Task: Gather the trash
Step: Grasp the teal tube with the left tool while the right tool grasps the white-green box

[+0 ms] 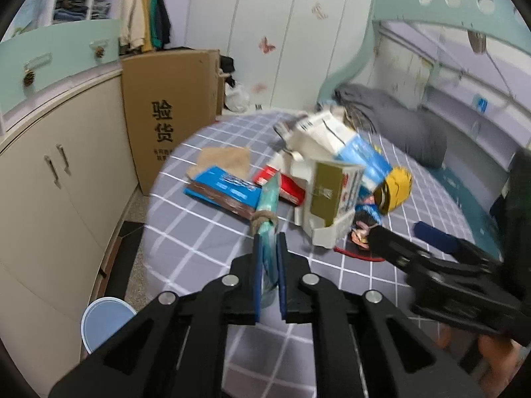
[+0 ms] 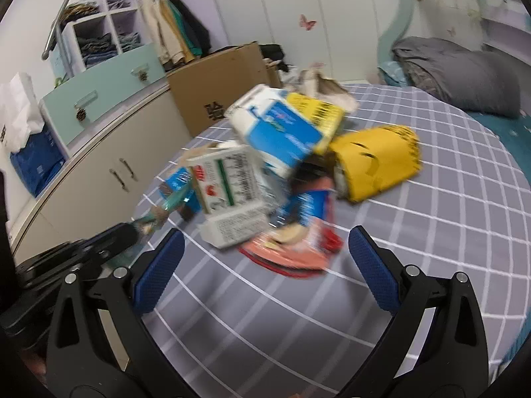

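Note:
A heap of trash lies on the checked grey bedsheet: white and blue cartons, an olive box, a yellow box, a red pack, a blue flat box and a red-rimmed wrapper. My left gripper is shut on a rolled teal plastic bag tied with brown twine. My right gripper is open, just short of the heap, with the wrapper between its fingers. The yellow box and the cartons lie beyond.
A big cardboard box stands at the bed's far left beside beige cabinets. A blue-lidded bin stands on the floor at lower left. A grey folded quilt lies at the bed's head. My right gripper also shows in the left wrist view.

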Action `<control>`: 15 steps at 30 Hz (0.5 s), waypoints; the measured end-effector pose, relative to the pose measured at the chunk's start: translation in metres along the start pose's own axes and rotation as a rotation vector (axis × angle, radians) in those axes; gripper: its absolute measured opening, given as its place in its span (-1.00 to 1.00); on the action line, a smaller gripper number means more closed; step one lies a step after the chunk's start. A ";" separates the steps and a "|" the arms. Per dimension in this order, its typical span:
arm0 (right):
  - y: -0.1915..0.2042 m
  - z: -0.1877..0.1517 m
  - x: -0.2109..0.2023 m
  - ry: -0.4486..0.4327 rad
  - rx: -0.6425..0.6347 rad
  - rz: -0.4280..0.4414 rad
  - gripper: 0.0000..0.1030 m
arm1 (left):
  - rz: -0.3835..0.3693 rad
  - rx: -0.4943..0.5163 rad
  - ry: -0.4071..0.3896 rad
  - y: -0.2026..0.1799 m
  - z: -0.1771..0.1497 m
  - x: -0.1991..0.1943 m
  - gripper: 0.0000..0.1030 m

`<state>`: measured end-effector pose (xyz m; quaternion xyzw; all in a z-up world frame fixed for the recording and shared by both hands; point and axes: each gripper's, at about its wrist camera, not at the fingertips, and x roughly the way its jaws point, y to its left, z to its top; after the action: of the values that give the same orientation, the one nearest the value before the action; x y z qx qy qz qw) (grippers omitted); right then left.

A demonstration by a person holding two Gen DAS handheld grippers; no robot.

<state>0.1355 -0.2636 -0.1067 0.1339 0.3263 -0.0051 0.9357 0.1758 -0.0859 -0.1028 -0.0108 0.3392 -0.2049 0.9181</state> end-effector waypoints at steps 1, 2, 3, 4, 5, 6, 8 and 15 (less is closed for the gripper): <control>0.004 0.002 0.004 0.005 -0.009 -0.006 0.88 | 0.002 -0.016 -0.007 0.006 -0.001 -0.004 -0.85; 0.009 0.004 0.009 0.007 -0.016 -0.004 0.88 | 0.007 -0.025 -0.011 0.010 0.000 -0.006 -0.85; 0.014 0.007 0.015 0.013 -0.024 0.000 0.88 | 0.017 -0.032 -0.020 0.014 0.000 -0.008 -0.85; 0.019 0.009 0.021 0.027 -0.030 -0.007 0.88 | 0.026 -0.042 -0.032 0.020 -0.001 -0.011 -0.86; 0.023 0.011 0.025 0.032 -0.034 -0.007 0.88 | 0.024 -0.046 -0.038 0.023 0.001 -0.015 -0.86; 0.027 0.013 0.030 0.033 -0.041 -0.012 0.88 | 0.022 -0.053 -0.050 0.027 0.001 -0.018 -0.86; 0.030 0.015 0.038 0.050 -0.038 -0.026 0.86 | 0.020 -0.070 -0.076 0.037 0.002 -0.028 -0.86; 0.033 0.025 0.062 0.093 0.009 -0.034 -0.04 | 0.049 -0.117 -0.098 0.071 -0.001 -0.039 -0.86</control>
<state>0.2032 -0.2333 -0.1178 0.1326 0.3719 -0.0162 0.9186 0.1743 -0.0062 -0.0909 -0.0661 0.3053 -0.1616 0.9361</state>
